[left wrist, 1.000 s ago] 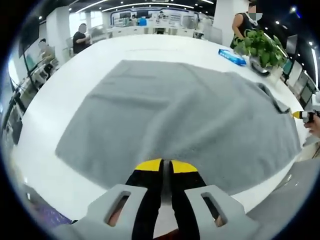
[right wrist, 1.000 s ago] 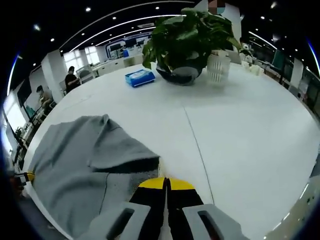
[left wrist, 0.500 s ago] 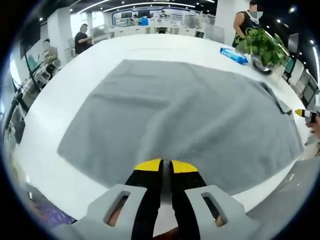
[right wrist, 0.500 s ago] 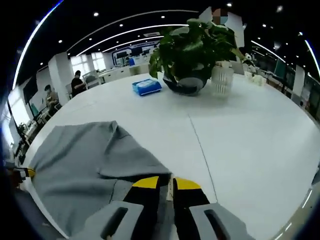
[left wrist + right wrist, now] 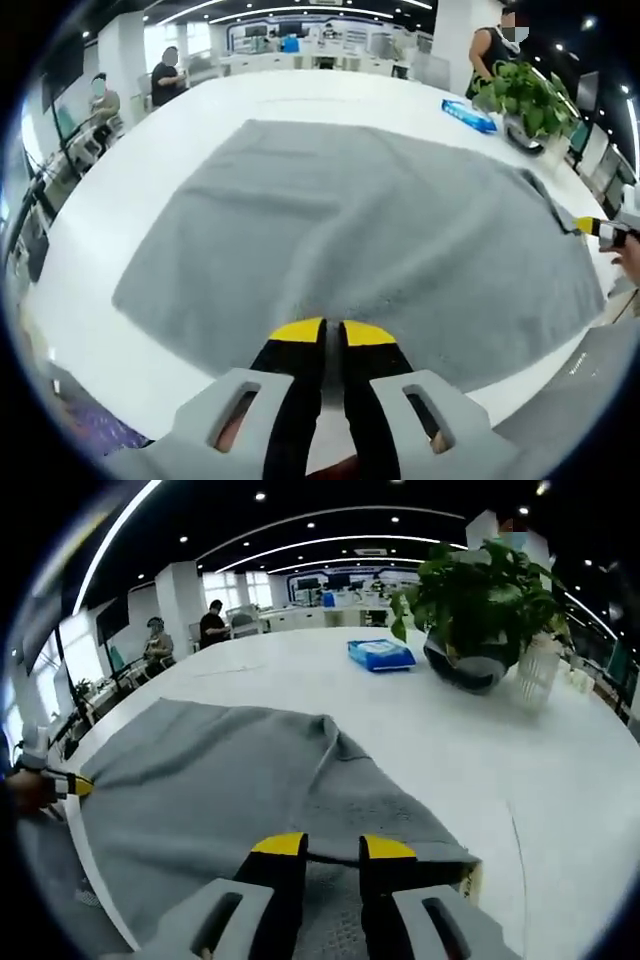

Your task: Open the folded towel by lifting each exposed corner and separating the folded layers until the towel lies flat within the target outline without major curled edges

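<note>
Grey towel spread on white worktop.
Left gripper clenched on its 6 o'clock edge; right gripper released over folded corner.

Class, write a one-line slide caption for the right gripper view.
Right claw, open, over a folded towel corner, plant behind on the white table.

On your white bench: one leafy potted plant in a dark bowl, a white ribbed cup just beside it, and a blue packet lying flat near the plant. Behind your bench, people sit at desks under ceiling light strips.
</note>
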Tool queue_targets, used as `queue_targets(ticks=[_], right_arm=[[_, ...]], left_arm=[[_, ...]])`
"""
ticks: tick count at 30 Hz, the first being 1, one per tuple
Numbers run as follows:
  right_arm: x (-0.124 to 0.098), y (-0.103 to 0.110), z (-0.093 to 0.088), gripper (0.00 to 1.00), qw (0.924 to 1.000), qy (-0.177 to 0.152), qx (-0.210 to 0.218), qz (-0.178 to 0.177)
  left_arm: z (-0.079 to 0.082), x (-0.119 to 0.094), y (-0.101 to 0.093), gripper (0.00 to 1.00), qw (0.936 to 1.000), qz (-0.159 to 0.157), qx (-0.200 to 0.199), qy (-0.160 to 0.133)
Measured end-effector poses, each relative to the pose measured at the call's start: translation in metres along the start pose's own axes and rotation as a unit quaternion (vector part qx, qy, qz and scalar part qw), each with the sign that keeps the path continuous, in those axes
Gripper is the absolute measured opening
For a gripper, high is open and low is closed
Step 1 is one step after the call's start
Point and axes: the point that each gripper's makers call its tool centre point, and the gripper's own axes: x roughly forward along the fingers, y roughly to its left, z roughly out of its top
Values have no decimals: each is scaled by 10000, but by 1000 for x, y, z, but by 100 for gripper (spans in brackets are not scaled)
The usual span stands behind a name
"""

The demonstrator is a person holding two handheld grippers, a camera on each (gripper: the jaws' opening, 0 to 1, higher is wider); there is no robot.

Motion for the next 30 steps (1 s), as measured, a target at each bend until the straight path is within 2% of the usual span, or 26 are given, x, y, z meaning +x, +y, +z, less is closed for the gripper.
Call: queue_targets(ticks=[7, 12, 16, 19, 24, 30], right_arm=[[15, 13, -3, 21, 9997, 136, -122, 151], [21, 12, -13, 17, 9992, 330, -222, 54], [26, 4, -14, 13, 9994, 333, -123, 2], [27, -1, -13, 8, 9991, 363, -224, -89], [25, -8, -5, 6, 9992, 315, -189, -186], [25, -44, 8, 6, 9982, 261, -187, -501]], left_arm=[[0, 1, 0, 4, 10000, -16, -50, -9], [2, 1, 0, 4, 10000, -23, -52, -32], [2, 2, 0, 4, 10000, -34, -78, -52], [3, 2, 0, 4, 9999, -37, -77, -67], [3, 3, 1, 4, 9999, -38, -76, -80], [4, 3, 0, 4, 9999, -47, -95, -111]])
